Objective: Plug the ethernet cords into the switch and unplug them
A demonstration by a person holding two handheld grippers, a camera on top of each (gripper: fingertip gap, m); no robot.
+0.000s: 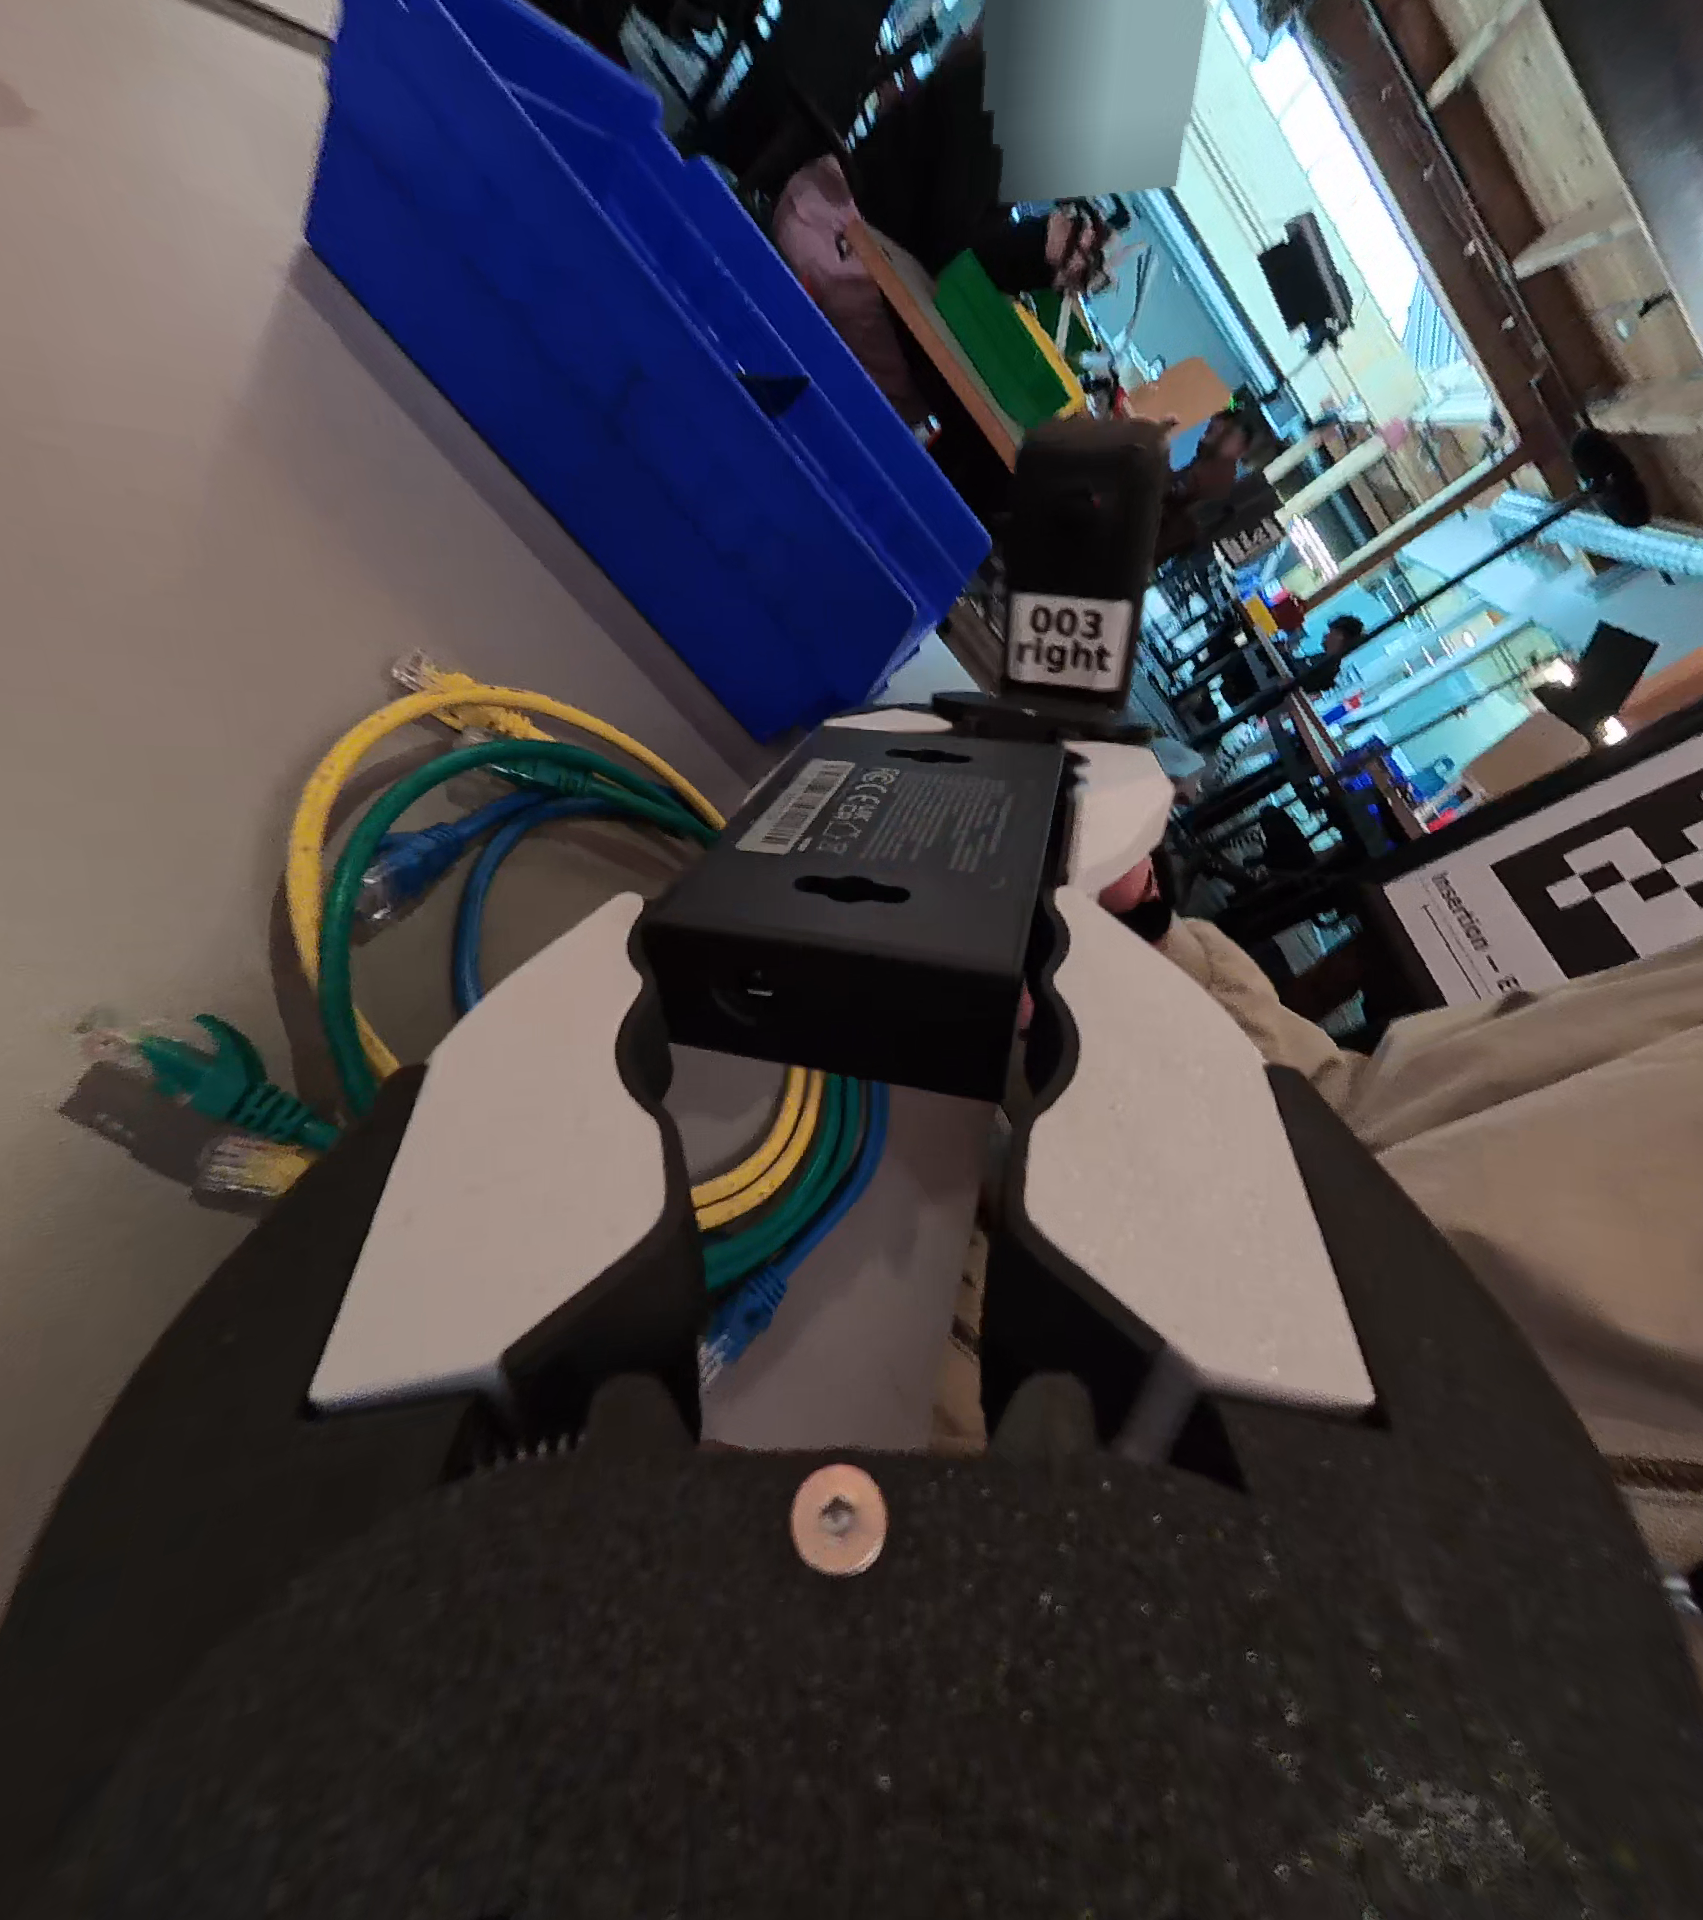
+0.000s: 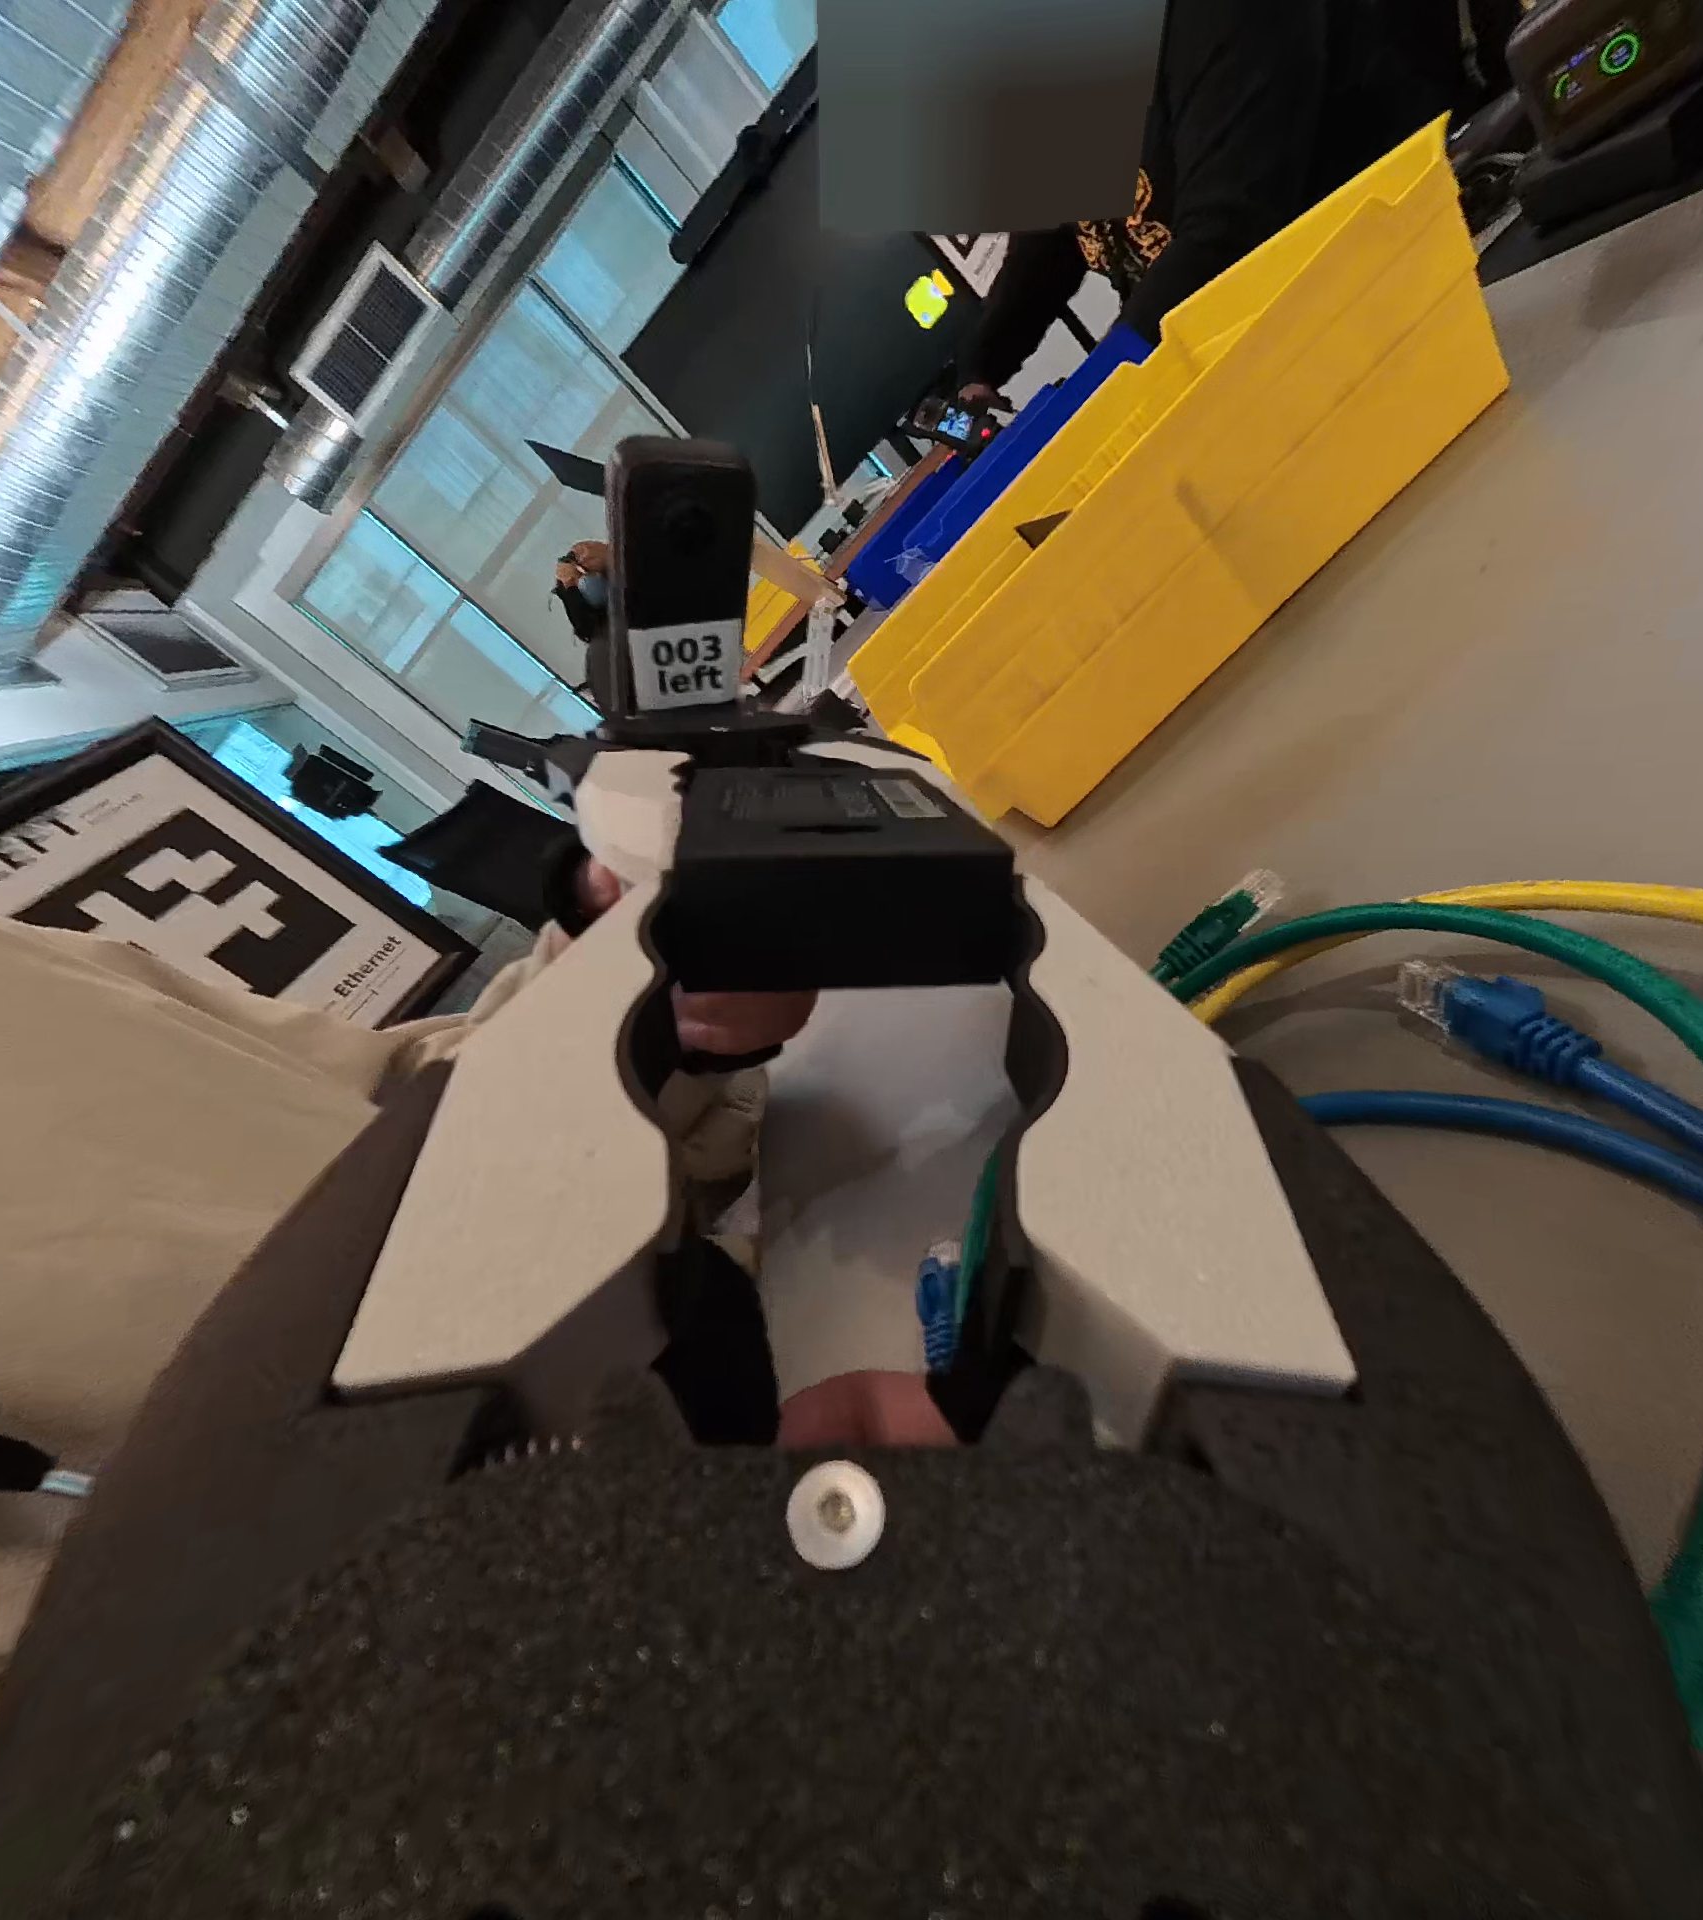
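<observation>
A black switch (image 1: 888, 831) is held in the air above the table, label side towards the cameras, its ports hidden. My left gripper (image 1: 842, 977) is shut on its near end. My right gripper (image 2: 842, 935) is shut on the opposite end of the switch (image 2: 826, 842). Each gripper's white fingers show at the far end in the other's view: the right one (image 1: 1112, 810) and the left one (image 2: 623, 821). Loose yellow (image 1: 327, 790), green (image 1: 338, 935) and blue (image 1: 473, 914) ethernet cords lie coiled on the table below, also in the right wrist view (image 2: 1553, 935).
A blue bin (image 1: 598, 395) stands on the grey table beyond the cords. A yellow bin (image 2: 1190, 582) stands at the other side. A framed black-and-white marker board (image 1: 1605, 852) leans near a person's beige clothing (image 1: 1553, 1143). The grippers are tip to tip, or close to it.
</observation>
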